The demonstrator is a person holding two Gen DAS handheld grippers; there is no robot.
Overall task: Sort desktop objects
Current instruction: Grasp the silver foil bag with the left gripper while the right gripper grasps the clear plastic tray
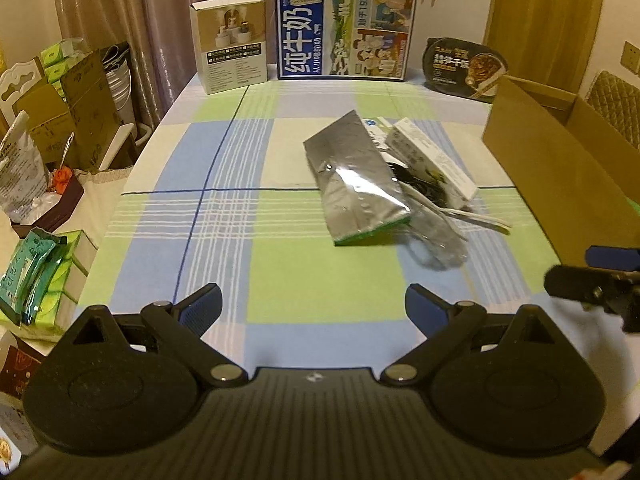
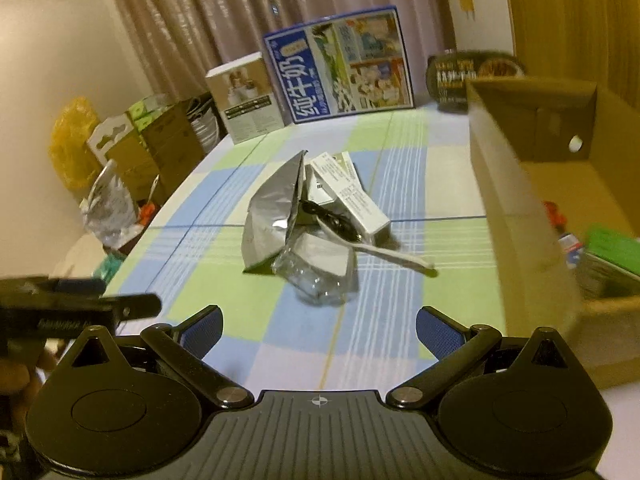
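While nothing is gripped, the pile sits mid-table: foil pouch (image 1: 356, 184), white carton (image 1: 430, 158), clear cup (image 2: 320, 270), white spoon (image 2: 394, 256) and a black item, all touching or overlapping. Pouch's long axis runs away from the cameras, slightly slantwise. Pile lies ahead of both grippers, right of the left gripper (image 1: 314, 312) and just left of centre for the right gripper (image 2: 320, 328); which is nearer cannot be told. Both hover low, levelled forward, fingers spread, empty. Cardboard box (image 2: 516, 200) stands to the right, partly filled.
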